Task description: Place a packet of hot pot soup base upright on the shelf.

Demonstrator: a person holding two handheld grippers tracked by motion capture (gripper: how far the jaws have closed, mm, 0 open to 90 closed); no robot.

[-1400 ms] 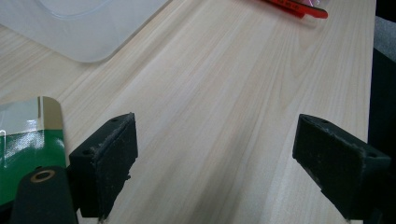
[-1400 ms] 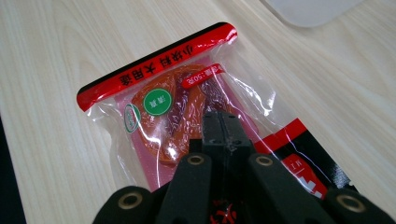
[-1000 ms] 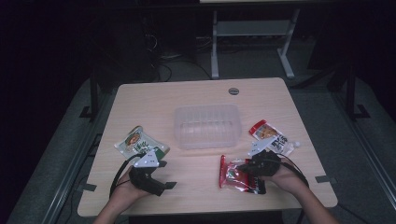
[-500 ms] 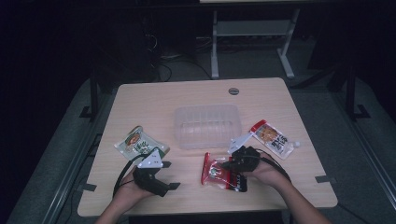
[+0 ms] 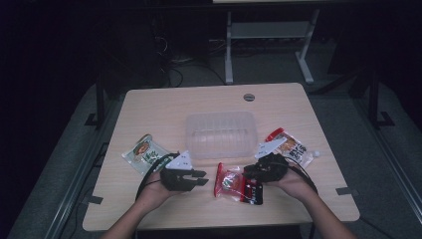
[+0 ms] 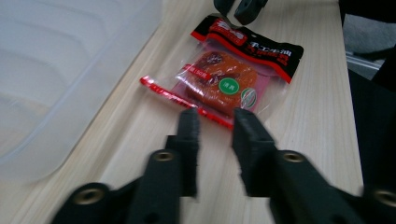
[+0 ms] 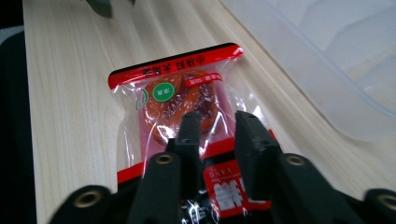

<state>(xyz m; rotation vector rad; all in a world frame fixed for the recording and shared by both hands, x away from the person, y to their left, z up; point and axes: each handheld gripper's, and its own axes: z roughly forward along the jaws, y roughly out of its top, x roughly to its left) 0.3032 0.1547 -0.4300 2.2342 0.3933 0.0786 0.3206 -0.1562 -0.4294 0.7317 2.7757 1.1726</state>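
Observation:
A red snack packet [image 5: 230,182] lies flat on the table [image 5: 209,102] between my two grippers. My right gripper [image 5: 248,174] hovers over the packet's right end. Its jaws have just been opening and stand apart above the packet [image 7: 173,98], not pressing on it [image 7: 217,119]. My left gripper [image 5: 203,178] points at the packet's left edge from a short way off. Its jaws have just been closing and leave a narrow gap with nothing in it [image 6: 215,116]. The packet [image 6: 224,79] lies just ahead of those jaws.
A clear plastic container [image 5: 221,133] stands behind the packet, mid-table. A green snack packet [image 5: 144,153] lies at the left and a red-and-white one [image 5: 289,147] at the right. The table's front edge is close under both hands.
My right gripper has slid the red packet leftward toward the table's middle and has opened over it. My left gripper has moved right toward the packet, its jaws now narrower.

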